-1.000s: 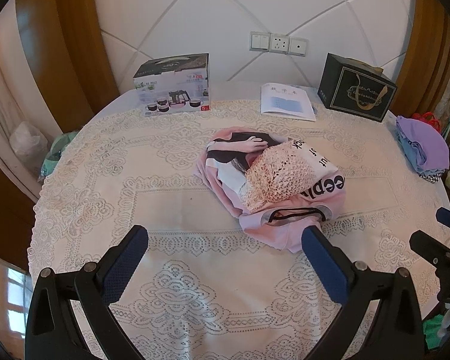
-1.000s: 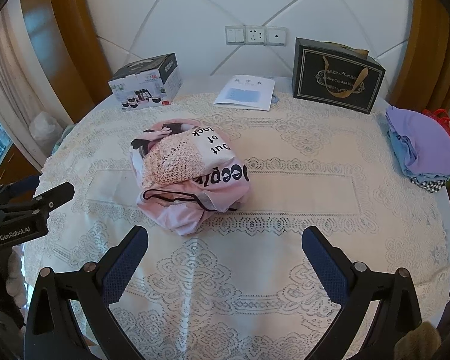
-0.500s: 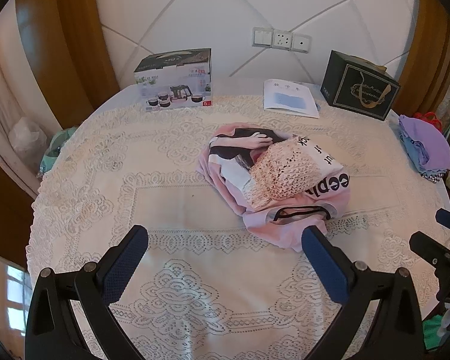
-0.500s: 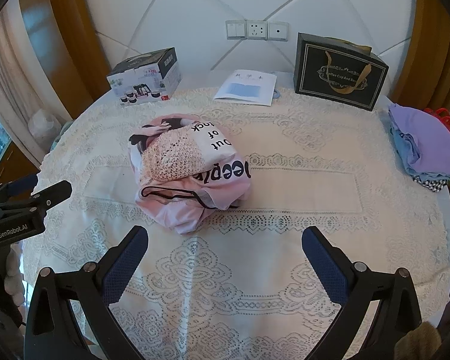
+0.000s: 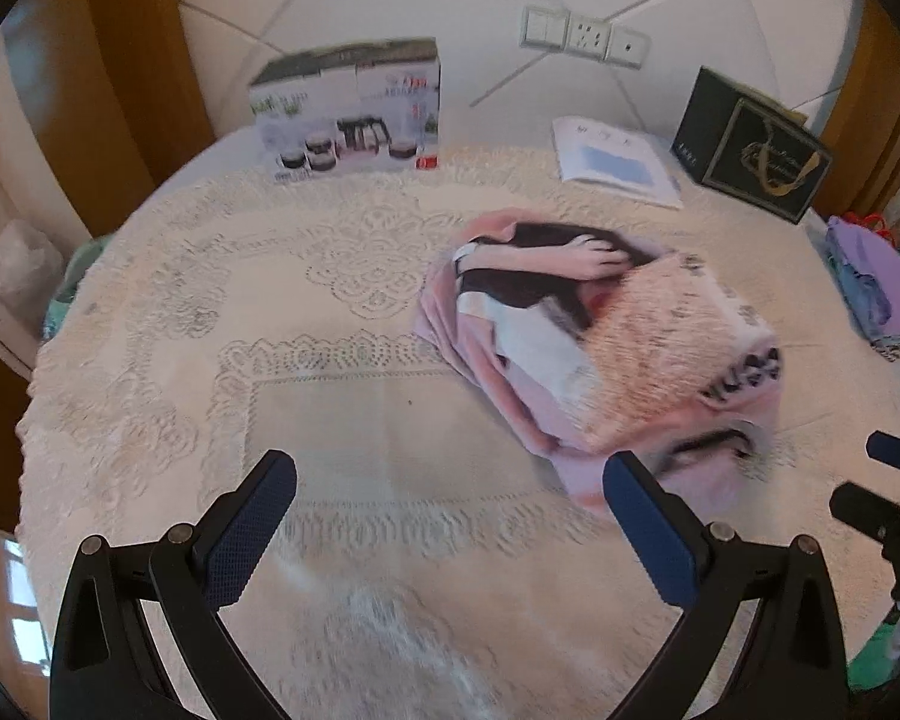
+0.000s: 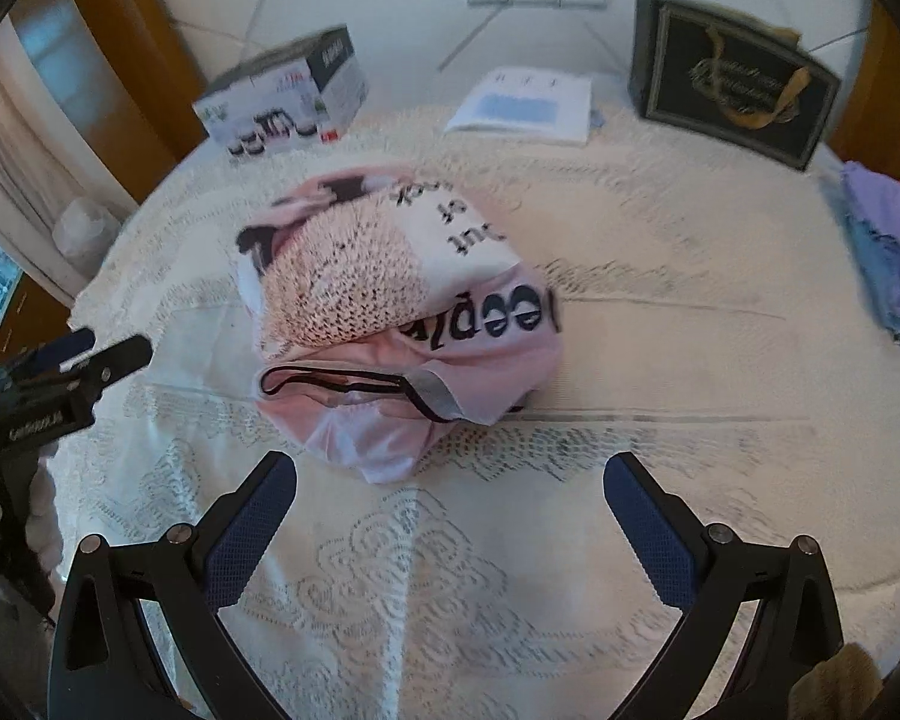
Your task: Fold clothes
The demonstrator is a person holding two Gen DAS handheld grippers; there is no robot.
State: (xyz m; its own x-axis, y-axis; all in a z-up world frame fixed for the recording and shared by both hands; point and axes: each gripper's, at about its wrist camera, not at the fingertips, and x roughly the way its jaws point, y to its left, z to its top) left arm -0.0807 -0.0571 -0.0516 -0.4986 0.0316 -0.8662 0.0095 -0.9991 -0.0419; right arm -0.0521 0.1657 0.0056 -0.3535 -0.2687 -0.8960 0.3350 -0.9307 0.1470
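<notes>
A crumpled pink garment (image 6: 402,324) lay bunched mid-bench (image 6: 660,408) on a lace cloth. The left gripper (image 5: 450,531) and right gripper (image 6: 450,531) hovered near it, both spread wide, holding nothing.

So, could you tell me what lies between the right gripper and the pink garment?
Only bare lace tablecloth between right gripper and garment, in the right wrist view.

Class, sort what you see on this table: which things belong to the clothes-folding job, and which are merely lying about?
Job: crumpled pink garment, left gripper, right gripper, both open.

Lying about: kettle-set box, booklet, black gift bag, purple and blue clothes pile.
</notes>
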